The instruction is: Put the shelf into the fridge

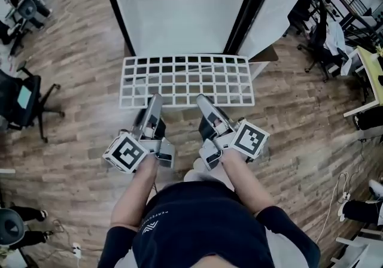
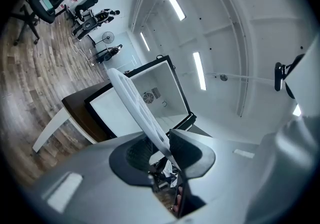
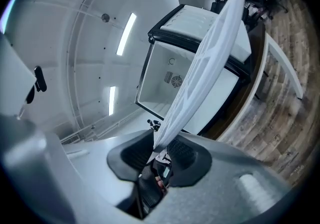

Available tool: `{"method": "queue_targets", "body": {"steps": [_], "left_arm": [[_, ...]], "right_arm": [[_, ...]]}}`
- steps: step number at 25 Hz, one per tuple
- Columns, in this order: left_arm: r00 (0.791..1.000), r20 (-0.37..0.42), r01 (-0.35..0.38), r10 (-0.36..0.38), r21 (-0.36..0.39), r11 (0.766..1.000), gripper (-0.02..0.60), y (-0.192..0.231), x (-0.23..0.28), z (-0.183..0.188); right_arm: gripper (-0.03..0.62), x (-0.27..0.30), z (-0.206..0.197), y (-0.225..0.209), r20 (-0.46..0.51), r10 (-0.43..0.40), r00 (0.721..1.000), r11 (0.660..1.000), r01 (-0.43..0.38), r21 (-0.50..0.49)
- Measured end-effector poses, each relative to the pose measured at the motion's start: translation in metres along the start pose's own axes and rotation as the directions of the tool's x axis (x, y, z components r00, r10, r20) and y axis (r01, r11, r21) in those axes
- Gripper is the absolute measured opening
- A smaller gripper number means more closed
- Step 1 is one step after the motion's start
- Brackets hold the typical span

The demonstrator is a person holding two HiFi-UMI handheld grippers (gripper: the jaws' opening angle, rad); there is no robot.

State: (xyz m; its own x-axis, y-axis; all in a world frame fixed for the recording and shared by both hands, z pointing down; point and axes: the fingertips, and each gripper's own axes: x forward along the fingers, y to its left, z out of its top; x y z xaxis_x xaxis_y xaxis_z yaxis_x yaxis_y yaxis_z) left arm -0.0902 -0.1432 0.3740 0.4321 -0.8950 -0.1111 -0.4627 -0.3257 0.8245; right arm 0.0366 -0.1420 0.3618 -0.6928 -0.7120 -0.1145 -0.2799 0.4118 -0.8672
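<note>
The white wire-grid shelf (image 1: 185,80) is held level just in front of the open fridge (image 1: 179,15), whose white inside is bare with a fan grille at the back. My left gripper (image 1: 154,101) is shut on the shelf's near edge left of centre. My right gripper (image 1: 202,100) is shut on the same edge right of centre. In the left gripper view the shelf (image 2: 135,105) runs edge-on from between the dark pads (image 2: 192,150) toward the fridge (image 2: 125,105). The right gripper view shows the shelf (image 3: 202,70) rising from between that gripper's pads (image 3: 182,155) across the fridge opening (image 3: 170,85).
The fridge door (image 1: 278,12) stands open to the right. A black office chair (image 1: 24,102) is on the wood floor at the left. Desks and chairs (image 1: 335,39) crowd the right side, with cables (image 1: 344,186) on the floor.
</note>
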Motion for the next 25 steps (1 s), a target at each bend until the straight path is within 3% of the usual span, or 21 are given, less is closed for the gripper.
{"method": "queue_targets", "body": {"steps": [9, 20, 25], "left_arm": [[0.995, 0.094, -0.027, 0.025, 0.019, 0.999, 0.109, -0.007, 0.054, 0.025], [0.993, 0.112, -0.042, 0.034, 0.067, 0.997, 0.109, -0.005, 0.094, 0.058], [0.995, 0.095, 0.001, 0.0, -0.01, 1.0, 0.109, -0.004, 0.116, 0.071]], "right_arm": [[0.086, 0.04, 0.048, -0.004, -0.127, 0.135, 0.983, 0.988, -0.143, -0.057], [0.078, 0.085, 0.082, -0.008, -0.072, 0.095, 0.993, 0.995, -0.097, -0.023], [0.077, 0.105, 0.095, -0.007, -0.049, 0.077, 0.996, 0.997, -0.078, -0.017]]}}
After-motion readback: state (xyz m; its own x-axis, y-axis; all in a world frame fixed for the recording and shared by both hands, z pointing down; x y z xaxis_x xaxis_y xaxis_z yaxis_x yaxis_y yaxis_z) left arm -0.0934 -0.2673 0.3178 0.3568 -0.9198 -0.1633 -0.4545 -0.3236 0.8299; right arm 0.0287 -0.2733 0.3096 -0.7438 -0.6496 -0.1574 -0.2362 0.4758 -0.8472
